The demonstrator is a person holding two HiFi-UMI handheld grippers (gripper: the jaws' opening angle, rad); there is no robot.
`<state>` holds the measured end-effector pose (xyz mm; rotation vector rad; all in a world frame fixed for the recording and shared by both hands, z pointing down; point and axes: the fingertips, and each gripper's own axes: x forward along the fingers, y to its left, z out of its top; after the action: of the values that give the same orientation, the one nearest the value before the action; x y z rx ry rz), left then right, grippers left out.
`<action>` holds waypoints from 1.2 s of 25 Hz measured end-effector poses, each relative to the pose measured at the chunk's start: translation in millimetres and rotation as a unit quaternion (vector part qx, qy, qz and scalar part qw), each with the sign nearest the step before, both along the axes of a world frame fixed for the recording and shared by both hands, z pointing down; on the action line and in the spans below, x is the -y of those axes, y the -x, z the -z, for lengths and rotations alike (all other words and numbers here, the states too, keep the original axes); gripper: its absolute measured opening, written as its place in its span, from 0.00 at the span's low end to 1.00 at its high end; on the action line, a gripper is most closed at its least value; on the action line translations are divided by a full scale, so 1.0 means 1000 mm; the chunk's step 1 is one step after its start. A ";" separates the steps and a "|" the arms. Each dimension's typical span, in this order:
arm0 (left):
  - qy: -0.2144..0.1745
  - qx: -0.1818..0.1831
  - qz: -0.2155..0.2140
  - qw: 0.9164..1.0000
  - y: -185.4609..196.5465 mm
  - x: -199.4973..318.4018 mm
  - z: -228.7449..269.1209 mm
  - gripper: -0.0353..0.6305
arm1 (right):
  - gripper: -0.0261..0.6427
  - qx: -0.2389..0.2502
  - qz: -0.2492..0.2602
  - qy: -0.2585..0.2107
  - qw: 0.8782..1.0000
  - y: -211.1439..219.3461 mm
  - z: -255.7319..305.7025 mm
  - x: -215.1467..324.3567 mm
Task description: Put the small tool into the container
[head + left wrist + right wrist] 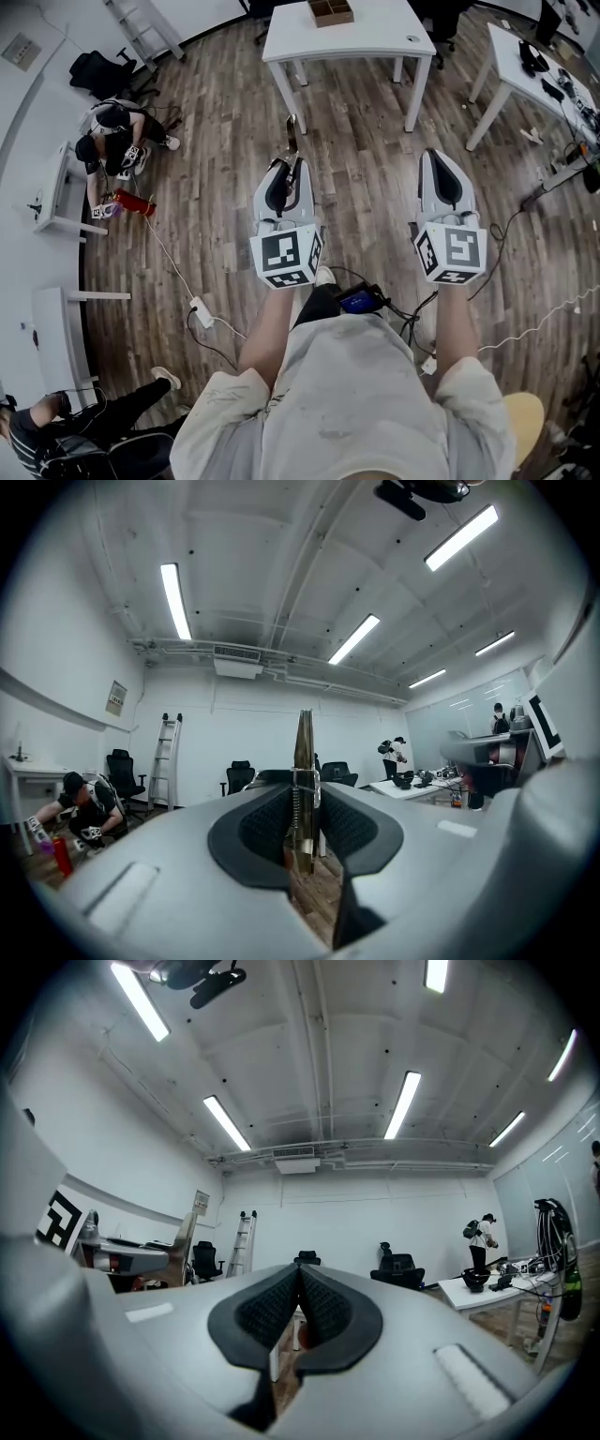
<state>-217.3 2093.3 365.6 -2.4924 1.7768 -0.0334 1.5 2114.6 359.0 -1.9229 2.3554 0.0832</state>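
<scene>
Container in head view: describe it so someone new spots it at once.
Find the white table at the top middle of the head view. On its far edge sits the container, a low brown wooden box split into compartments. It is the only brown thing on that white top.

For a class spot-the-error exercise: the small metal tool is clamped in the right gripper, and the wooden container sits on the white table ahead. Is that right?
Not quite: the small metal tool is clamped in the left gripper, as the left gripper view shows; the right gripper is shut on nothing. The wooden container does sit on the white table.
</scene>
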 end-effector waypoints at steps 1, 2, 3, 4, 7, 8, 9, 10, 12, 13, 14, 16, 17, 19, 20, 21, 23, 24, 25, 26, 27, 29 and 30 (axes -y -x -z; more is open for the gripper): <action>-0.001 -0.001 -0.002 1.000 0.006 0.002 -0.003 0.21 | 0.05 -0.004 -0.002 -0.001 1.000 0.007 -0.003 0.001; -0.001 -0.002 -0.004 1.000 0.012 0.006 -0.006 0.21 | 0.04 -0.007 -0.006 -0.002 1.000 0.012 -0.006 0.005; -0.002 -0.003 -0.007 1.000 0.015 0.013 -0.010 0.21 | 0.04 -0.011 -0.010 -0.003 1.000 0.015 -0.010 0.010; -0.003 -0.005 -0.009 1.000 0.014 0.019 -0.015 0.21 | 0.05 -0.013 -0.015 -0.004 1.000 0.014 -0.015 0.016; -0.004 -0.011 -0.016 1.000 0.010 0.039 -0.038 0.21 | 0.05 -0.021 -0.025 -0.006 0.999 0.008 -0.035 0.031; -0.003 -0.013 -0.018 1.000 0.014 0.055 -0.043 0.21 | 0.05 -0.024 -0.027 -0.006 0.999 0.012 -0.039 0.046; -0.002 -0.016 -0.019 1.000 0.022 0.084 -0.045 0.21 | 0.05 -0.028 -0.028 -0.005 0.999 0.021 -0.040 0.073; 0.000 -0.018 -0.020 1.000 0.034 0.123 -0.043 0.21 | 0.05 -0.030 -0.029 -0.004 0.999 0.033 -0.037 0.110; 0.002 -0.023 -0.021 1.000 0.060 0.212 -0.035 0.21 | 0.05 -0.034 -0.031 0.000 0.999 0.060 -0.028 0.199; 0.003 -0.025 -0.022 0.999 0.074 0.254 -0.030 0.21 | 0.05 -0.035 -0.032 0.002 0.999 0.074 -0.024 0.240; 0.003 -0.027 -0.024 0.999 0.088 0.292 -0.027 0.21 | 0.05 -0.035 -0.033 0.003 0.999 0.089 -0.020 0.279; 0.003 -0.030 -0.025 0.999 0.120 0.358 -0.021 0.21 | 0.04 -0.038 -0.032 0.002 0.999 0.123 -0.012 0.345; 0.003 -0.032 -0.025 0.999 0.136 0.386 -0.017 0.21 | 0.05 -0.039 -0.031 0.001 0.999 0.140 -0.008 0.375; 0.003 -0.035 -0.025 0.999 0.168 0.441 -0.008 0.21 | 0.05 -0.042 -0.029 0.000 0.999 0.174 0.002 0.430; 0.002 -0.036 -0.025 0.999 0.184 0.469 -0.002 0.21 | 0.05 -0.043 -0.029 0.001 0.999 0.190 0.008 0.458; 0.002 -0.037 -0.025 0.999 0.200 0.498 0.005 0.21 | 0.05 -0.043 -0.029 0.001 0.999 0.206 0.015 0.487; 0.001 -0.039 -0.026 0.999 0.231 0.555 0.019 0.21 | 0.05 -0.044 -0.030 0.001 0.999 0.237 0.030 0.545; 0.000 -0.041 -0.026 0.999 0.246 0.582 0.026 0.21 | 0.05 -0.045 -0.030 0.001 0.999 0.253 0.036 0.573; -0.001 -0.044 -0.027 0.999 0.263 0.608 0.033 0.21 | 0.05 -0.046 -0.030 0.000 0.998 0.269 0.043 0.598; -0.003 -0.045 -0.027 0.999 0.280 0.632 0.039 0.21 | 0.04 -0.048 -0.030 -0.001 0.998 0.286 0.050 0.623; -0.004 -0.046 -0.027 0.999 0.297 0.657 0.044 0.21 | 0.05 -0.050 -0.030 -0.001 0.998 0.304 0.055 0.648; -0.006 -0.047 -0.027 0.998 0.331 0.704 0.053 0.21 | 0.05 -0.055 -0.031 -0.002 0.998 0.339 0.064 0.695; -0.005 -0.048 -0.027 0.998 0.346 0.725 0.055 0.21 | 0.05 -0.057 -0.031 -0.003 0.998 0.354 0.068 0.717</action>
<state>-563.7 1368.3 310.2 -2.5753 1.7368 0.1021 -352.9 1397.4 291.5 -2.0401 2.3629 0.2096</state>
